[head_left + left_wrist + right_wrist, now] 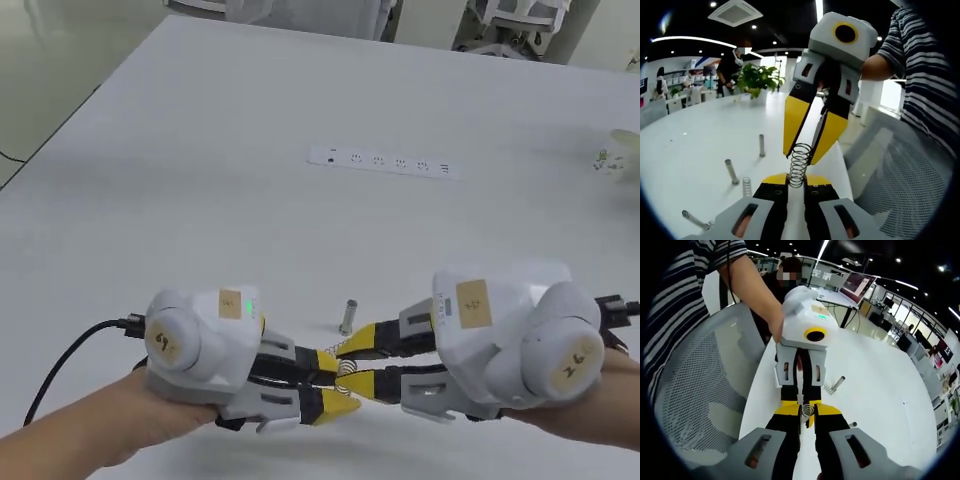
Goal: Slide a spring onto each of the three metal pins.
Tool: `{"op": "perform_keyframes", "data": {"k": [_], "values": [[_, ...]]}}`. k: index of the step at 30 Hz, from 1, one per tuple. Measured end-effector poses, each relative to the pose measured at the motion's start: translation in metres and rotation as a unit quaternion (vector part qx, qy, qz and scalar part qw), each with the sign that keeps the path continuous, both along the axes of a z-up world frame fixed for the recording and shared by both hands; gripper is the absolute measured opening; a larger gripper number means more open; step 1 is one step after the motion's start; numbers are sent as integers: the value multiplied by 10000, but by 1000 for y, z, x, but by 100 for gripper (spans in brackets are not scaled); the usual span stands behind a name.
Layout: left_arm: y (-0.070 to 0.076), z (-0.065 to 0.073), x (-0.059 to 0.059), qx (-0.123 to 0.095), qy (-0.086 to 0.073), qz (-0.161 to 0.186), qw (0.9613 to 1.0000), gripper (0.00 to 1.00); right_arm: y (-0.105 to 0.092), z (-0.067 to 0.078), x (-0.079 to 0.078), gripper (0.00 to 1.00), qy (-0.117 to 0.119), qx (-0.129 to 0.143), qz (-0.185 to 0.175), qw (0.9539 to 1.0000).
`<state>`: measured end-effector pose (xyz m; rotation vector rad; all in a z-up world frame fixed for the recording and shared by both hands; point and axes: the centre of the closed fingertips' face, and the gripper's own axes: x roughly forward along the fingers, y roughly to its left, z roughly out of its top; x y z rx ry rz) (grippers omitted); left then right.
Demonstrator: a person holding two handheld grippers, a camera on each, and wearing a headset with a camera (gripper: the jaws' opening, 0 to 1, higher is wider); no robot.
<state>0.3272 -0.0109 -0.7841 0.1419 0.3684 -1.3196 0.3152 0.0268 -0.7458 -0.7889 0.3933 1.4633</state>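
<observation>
My left gripper (796, 179) is clamped on one end of a spring (800, 161). My right gripper (807, 412) has its jaws close around the other end, but I cannot tell if it pinches. The near pin (731, 171) and the far pin (761, 145) stand bare on the worktop (690, 150), and a loose spring (746, 186) stands beside them. I judge that no pin is done yet.

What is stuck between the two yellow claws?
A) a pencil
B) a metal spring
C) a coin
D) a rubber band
B: a coiled wire spring is pinched between the yellow tips of the left claw and the right claw.
</observation>
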Motion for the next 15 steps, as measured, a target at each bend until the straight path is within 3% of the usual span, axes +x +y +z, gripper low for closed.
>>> {"op": "perform_keyframes", "data": {"k": [15], "values": [[3, -1, 3, 13, 49, 95, 9999, 10, 0, 1, 3, 7, -47, -30, 8, 10000]]}}
